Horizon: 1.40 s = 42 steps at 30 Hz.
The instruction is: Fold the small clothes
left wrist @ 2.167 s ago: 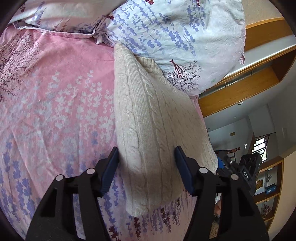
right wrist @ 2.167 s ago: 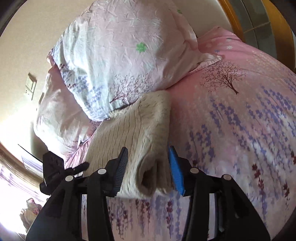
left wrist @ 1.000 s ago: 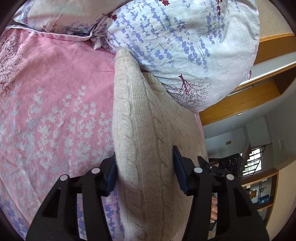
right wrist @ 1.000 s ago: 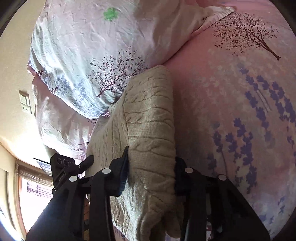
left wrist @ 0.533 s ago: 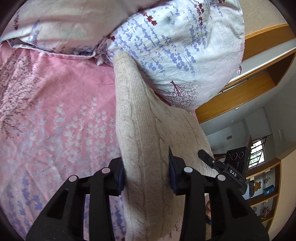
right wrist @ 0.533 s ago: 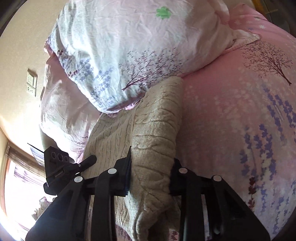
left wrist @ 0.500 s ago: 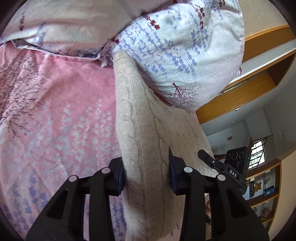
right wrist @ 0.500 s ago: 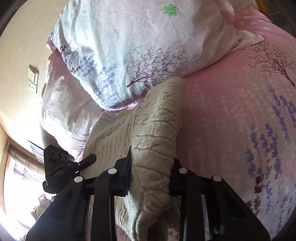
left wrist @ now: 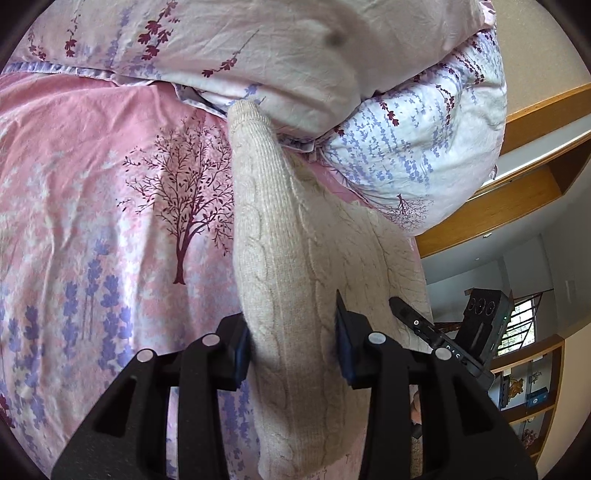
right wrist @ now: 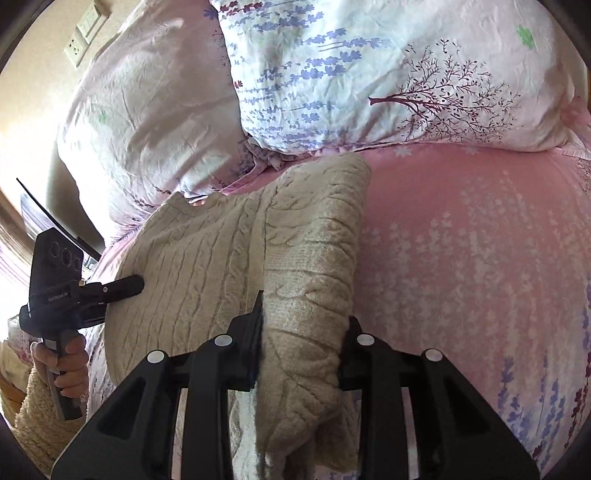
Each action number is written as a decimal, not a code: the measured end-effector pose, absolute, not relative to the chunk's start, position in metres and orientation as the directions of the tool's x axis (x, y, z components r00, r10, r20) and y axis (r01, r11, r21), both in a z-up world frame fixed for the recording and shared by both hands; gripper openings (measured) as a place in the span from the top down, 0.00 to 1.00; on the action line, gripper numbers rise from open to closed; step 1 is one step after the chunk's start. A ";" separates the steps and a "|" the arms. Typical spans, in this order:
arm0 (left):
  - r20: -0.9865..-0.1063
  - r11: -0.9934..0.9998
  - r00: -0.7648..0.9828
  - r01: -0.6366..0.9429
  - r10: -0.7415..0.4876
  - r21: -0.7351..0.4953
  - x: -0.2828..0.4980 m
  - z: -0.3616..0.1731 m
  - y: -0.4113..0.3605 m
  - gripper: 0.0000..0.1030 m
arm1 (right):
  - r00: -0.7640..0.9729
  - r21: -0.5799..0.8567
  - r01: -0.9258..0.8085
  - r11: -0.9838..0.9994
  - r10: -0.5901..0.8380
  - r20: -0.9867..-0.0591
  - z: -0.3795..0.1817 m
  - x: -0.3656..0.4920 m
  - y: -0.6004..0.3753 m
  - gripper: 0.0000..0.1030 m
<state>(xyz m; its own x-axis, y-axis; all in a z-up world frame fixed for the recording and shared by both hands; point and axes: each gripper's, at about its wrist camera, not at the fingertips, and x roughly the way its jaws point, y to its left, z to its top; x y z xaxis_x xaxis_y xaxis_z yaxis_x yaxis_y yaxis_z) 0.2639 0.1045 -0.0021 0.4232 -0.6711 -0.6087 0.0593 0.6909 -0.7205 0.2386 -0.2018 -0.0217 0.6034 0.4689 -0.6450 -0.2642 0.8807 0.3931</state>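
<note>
A folded cream cable-knit sweater (left wrist: 295,280) lies on the pink floral bedspread (left wrist: 92,221), its far end against the pillows. My left gripper (left wrist: 291,343) is shut on one folded edge of it. My right gripper (right wrist: 303,332) is shut on the other folded edge of the sweater (right wrist: 236,258). The left gripper also shows in the right wrist view (right wrist: 122,288), its fingers pressed into the knit. The right gripper's body shows in the left wrist view (left wrist: 443,347) at the far side of the sweater.
Two floral pillows (left wrist: 406,110) are stacked at the head of the bed, just beyond the sweater; they also show in the right wrist view (right wrist: 369,74). A wooden frame (left wrist: 517,192) and shelves (left wrist: 532,391) stand to the right. A wall switch (right wrist: 83,33) is at upper left.
Both grippers closed on the sweater's edges about a second ago. They have since carried it along the bed; its far end now touches the seam between the two pillows.
</note>
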 end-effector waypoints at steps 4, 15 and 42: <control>-0.607 0.700 0.447 0.064 -0.657 -0.711 0.267 -0.005 0.099 0.62 | 0.605 0.480 -0.210 0.852 0.499 -0.620 -0.028 0.234 -0.215 0.72; -0.604 0.720 0.492 0.070 -0.627 -0.690 0.257 -0.010 0.103 0.51 | 0.584 0.531 -0.183 0.827 0.526 -0.618 -0.037 0.238 -0.226 0.60; -0.668 0.983 0.728 0.181 -0.153 -0.029 0.199 0.062 0.003 0.19 | 0.711 0.583 -0.168 0.795 0.508 -0.487 -0.013 0.257 -0.258 0.92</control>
<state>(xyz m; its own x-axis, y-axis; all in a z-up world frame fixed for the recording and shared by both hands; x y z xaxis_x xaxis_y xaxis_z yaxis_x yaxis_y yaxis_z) 0.1986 0.0032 0.0617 0.7280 -0.1533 -0.6683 0.1806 0.9831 -0.0289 0.2572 -0.2576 -0.0129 0.7110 0.5075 -0.4867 -0.1678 0.7946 0.5835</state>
